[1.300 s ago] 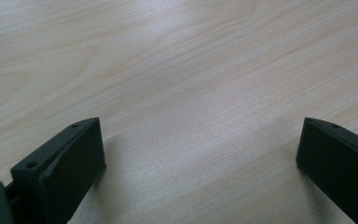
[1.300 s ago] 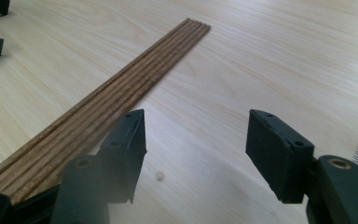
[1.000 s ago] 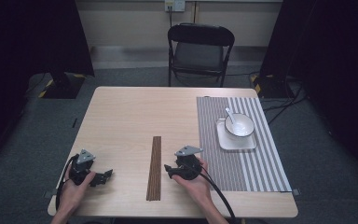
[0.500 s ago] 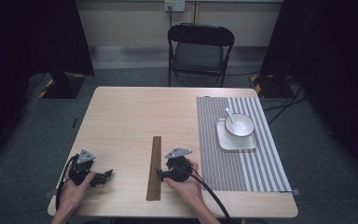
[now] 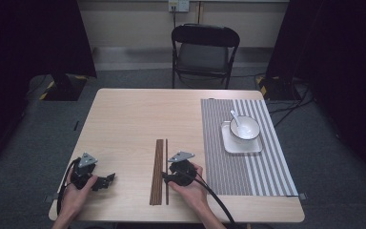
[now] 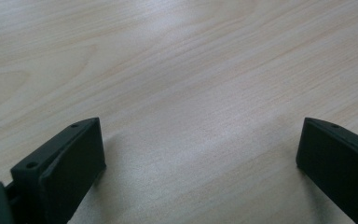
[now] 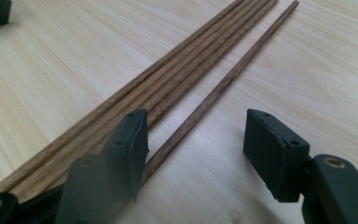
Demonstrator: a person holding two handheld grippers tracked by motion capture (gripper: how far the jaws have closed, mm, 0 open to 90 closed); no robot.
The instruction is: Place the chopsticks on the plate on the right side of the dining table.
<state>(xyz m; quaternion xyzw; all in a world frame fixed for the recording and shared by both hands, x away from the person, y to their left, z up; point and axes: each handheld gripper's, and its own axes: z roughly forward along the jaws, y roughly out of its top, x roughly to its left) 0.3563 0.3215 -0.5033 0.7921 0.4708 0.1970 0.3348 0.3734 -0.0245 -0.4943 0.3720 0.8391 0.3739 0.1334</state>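
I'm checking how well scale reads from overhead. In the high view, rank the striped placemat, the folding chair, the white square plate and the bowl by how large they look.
1. Striped placemat, largest.
2. Folding chair; it stands farther from the camera, so its true size is less sure.
3. White square plate.
4. Bowl, smallest; it sits on the plate.

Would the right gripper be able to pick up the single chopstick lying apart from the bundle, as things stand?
Probably yes: the right gripper is open with its jaws astride the single chopstick, and nothing lies between them; the bundle sits just outside one jaw.
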